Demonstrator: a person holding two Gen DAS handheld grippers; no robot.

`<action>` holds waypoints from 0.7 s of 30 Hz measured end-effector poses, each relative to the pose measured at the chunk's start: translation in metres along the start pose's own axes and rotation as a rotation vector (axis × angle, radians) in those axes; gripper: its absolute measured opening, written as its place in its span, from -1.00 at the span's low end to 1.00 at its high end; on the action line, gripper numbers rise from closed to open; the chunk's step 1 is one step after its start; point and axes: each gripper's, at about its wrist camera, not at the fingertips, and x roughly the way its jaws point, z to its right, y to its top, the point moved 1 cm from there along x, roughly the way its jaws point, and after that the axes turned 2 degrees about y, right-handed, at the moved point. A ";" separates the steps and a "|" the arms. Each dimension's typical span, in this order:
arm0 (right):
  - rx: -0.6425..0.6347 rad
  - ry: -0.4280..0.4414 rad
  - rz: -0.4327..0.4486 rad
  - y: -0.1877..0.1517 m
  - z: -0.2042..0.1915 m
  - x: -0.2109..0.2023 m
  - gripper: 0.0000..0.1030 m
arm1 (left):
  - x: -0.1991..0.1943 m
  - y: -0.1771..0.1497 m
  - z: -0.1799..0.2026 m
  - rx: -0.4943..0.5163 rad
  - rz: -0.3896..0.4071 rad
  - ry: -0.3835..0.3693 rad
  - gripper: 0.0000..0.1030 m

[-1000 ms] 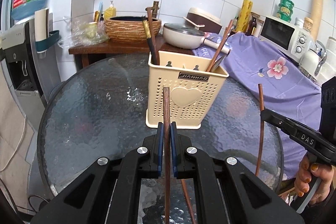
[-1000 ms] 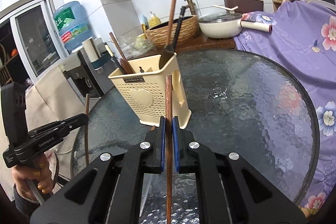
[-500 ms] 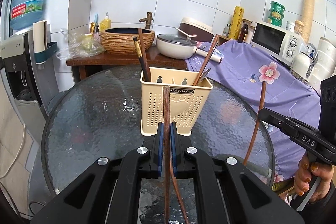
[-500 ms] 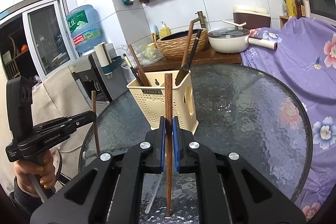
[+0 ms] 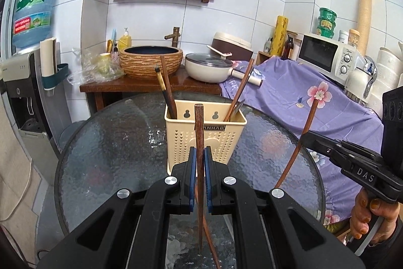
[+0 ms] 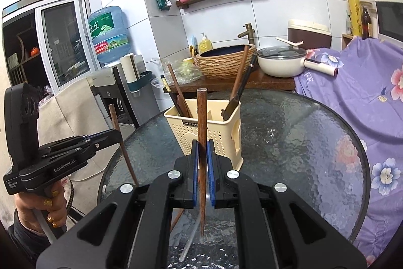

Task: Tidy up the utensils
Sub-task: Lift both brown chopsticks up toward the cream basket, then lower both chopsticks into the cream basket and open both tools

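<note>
Chopsticks upright, thick ends up: left gripper clamps one, right gripper another; holder label unreadable.

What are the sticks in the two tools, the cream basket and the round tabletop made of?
The stick in the left tool and the one in the right tool look like dark brown wood, matte, faintly grained. The basket seems moulded plastic: even cream colour, rows of small punched holes. The tabletop looks like textured glass, dimpled and glinting, with a dark rim.
</note>
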 end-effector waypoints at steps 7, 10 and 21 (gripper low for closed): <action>-0.035 0.004 0.013 0.021 -0.013 0.000 -0.86 | 0.000 0.021 0.004 -0.010 0.023 -0.012 -0.88; -0.050 0.005 0.021 0.033 -0.017 0.001 -0.86 | 0.001 0.031 0.005 -0.014 0.023 -0.027 -0.88; -0.054 -0.008 0.095 0.103 -0.026 0.003 -0.86 | -0.012 0.098 0.006 -0.025 0.127 0.005 -0.88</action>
